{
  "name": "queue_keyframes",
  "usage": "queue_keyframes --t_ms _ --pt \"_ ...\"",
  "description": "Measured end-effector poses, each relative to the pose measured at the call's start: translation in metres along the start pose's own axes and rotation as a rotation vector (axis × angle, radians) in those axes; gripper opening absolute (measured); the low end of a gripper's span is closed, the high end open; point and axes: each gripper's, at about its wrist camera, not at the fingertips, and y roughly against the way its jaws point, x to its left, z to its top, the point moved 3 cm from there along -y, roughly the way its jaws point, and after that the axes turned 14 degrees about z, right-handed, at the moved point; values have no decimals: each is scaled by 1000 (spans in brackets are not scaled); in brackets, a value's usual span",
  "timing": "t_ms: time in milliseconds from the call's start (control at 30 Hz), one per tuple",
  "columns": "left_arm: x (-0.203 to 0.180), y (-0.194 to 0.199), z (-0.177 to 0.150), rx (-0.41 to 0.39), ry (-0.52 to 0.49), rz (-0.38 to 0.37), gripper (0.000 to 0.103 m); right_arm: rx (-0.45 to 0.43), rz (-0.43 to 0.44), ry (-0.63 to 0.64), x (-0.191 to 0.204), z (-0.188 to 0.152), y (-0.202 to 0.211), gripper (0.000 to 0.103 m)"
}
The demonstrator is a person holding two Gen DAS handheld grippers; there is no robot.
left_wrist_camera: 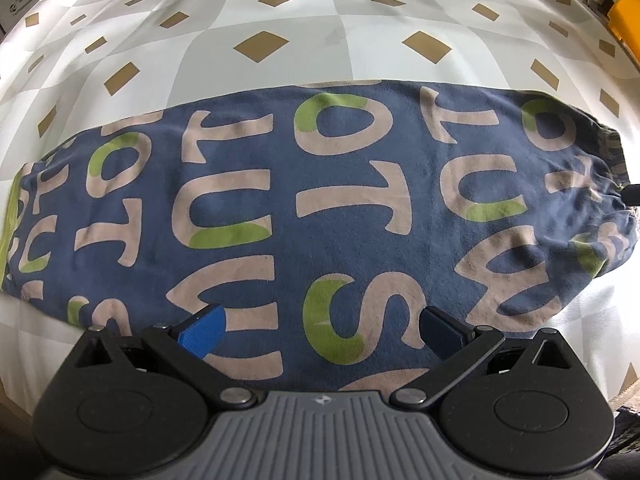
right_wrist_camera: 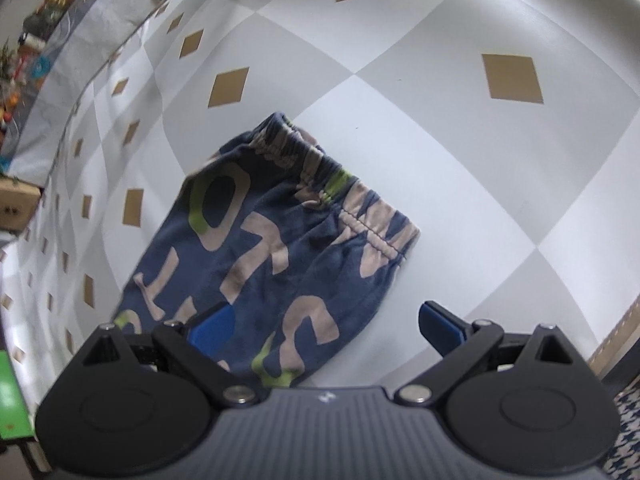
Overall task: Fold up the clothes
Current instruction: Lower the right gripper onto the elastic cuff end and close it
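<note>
White and grey checks with tan diamonds cover the tablecloth [left_wrist_camera: 340,20], and the blue pants [left_wrist_camera: 320,208] with big letters lie flat on it, long way running left to right, stretchy waistband [right_wrist_camera: 332,184] at the right end. The left gripper [left_wrist_camera: 320,330] and right gripper [right_wrist_camera: 326,326] hang spread wide, holding nothing (both near the pants' close edge). A pinch that catches just one layer could bunch the pants up.
</note>
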Motion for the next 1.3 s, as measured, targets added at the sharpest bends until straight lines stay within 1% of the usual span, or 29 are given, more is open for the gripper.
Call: queue_keyframes --t_ms 100,300,533,600,667,700,800,867,933,967,1033,1133,1233,1300 --pt "-3 -1 2 -11 -19 3 103 9 -39 23 2 1 -7 99" --pt "-9 -4 9 -38 -56 15 103 6 -83 56 4 3 -16 98" --pt "-12 -9 13 -38 -68 13 103 3 -133 100 8 4 -25 99" --pt "-13 -9 13 -37 -73 14 103 1 -155 134 10 3 -28 98" --pt "-14 -10 12 -36 -76 13 103 -5 -189 189 15 1 -29 91" --pt "-14 -10 11 -35 -78 11 103 -10 -206 213 17 1 -30 86" --pt "-13 -12 8 -30 -79 8 103 -22 -243 259 21 -1 -30 78" --pt "-10 -12 7 -28 -77 10 103 -31 -255 276 23 -2 -29 71" --pt "-7 -13 5 -27 -72 13 103 -39 -264 294 24 -2 -28 60" --pt "-5 -12 5 -26 -68 14 103 -43 -265 300 24 -2 -27 57" --pt "-1 -13 4 -25 -60 15 103 -48 -256 307 25 -2 -26 47" --pt "2 -13 2 -22 -52 14 103 -47 -229 315 28 -3 -26 37" --pt "6 -14 1 -18 -44 13 103 -58 -186 307 31 -2 -23 33" --pt "8 -14 0 -16 -38 12 103 -69 -149 278 29 1 -19 33"
